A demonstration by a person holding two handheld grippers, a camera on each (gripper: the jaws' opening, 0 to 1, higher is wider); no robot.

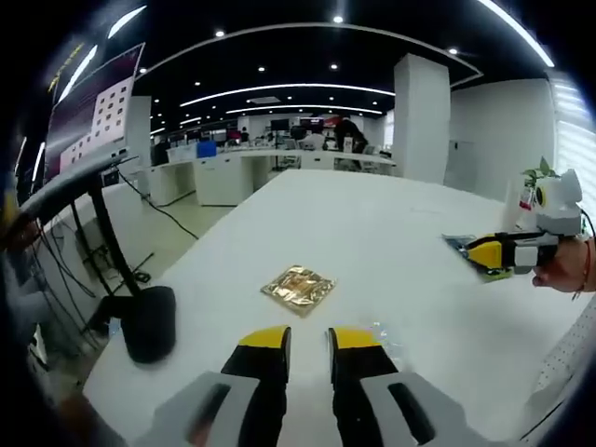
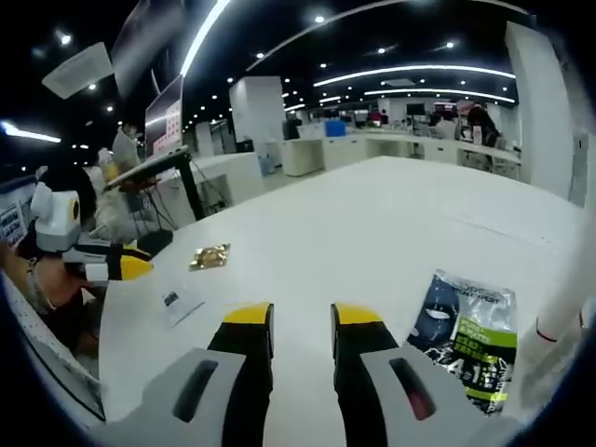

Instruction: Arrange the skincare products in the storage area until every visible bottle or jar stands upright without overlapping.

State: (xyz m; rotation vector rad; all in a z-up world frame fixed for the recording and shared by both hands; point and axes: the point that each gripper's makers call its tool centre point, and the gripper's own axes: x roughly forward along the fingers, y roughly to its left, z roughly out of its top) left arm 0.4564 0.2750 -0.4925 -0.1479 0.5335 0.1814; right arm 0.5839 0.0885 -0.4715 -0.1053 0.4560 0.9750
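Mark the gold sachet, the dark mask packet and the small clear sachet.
gold sachet (image 1: 298, 288), left gripper view, centre of foil.
dark mask packet (image 2: 466, 337), right gripper view, middle of printed front.
small clear sachet (image 2: 181, 304), right gripper view, its centre.

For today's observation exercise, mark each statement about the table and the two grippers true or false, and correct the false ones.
1. A gold sachet lies flat on the white table. True.
2. The left gripper is shut on the gold sachet. False: its jaws stand apart with nothing between them, and the sachet lies farther out on the table.
3. A dark face-mask packet lies on the table to the right of the right gripper in the right gripper view. True.
4. The face-mask packet stands upright. False: it lies flat.
5. The right gripper holds a jar. False: its jaws are apart and empty.
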